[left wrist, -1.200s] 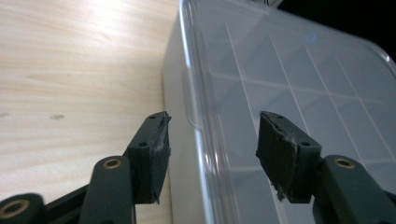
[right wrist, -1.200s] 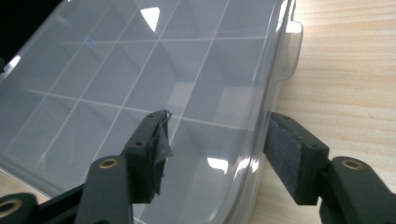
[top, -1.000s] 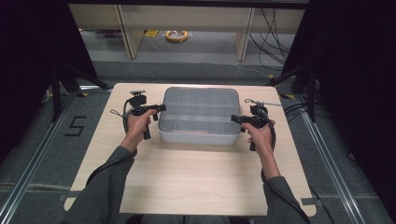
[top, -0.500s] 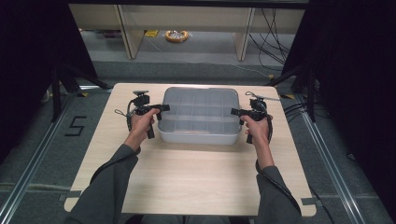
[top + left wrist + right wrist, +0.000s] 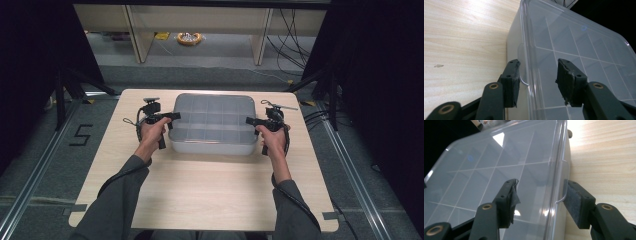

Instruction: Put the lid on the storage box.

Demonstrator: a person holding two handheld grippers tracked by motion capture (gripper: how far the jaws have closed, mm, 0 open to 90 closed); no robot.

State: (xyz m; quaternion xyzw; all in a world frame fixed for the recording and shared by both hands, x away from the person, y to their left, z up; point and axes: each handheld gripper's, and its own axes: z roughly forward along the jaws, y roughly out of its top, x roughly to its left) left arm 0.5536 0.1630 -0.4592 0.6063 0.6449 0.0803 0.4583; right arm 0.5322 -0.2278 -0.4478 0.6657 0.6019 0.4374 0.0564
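The clear rectangular plastic organiser box (image 5: 212,123), lid on and divided inside into a grid of compartments, sits on the pale wooden table (image 5: 200,190), toward its far side. The left gripper (image 5: 537,75) straddles the box's left edge at the latch tab (image 5: 522,65): one jaw outside the wall, one above the lid. Its jaws have just been closing, with a gap visible on the lid side (contact at the tab is unclear). The right gripper (image 5: 540,195) likewise straddles the right edge, its outer pad at the right latch tab (image 5: 562,182); its jaws have just been opening slightly.
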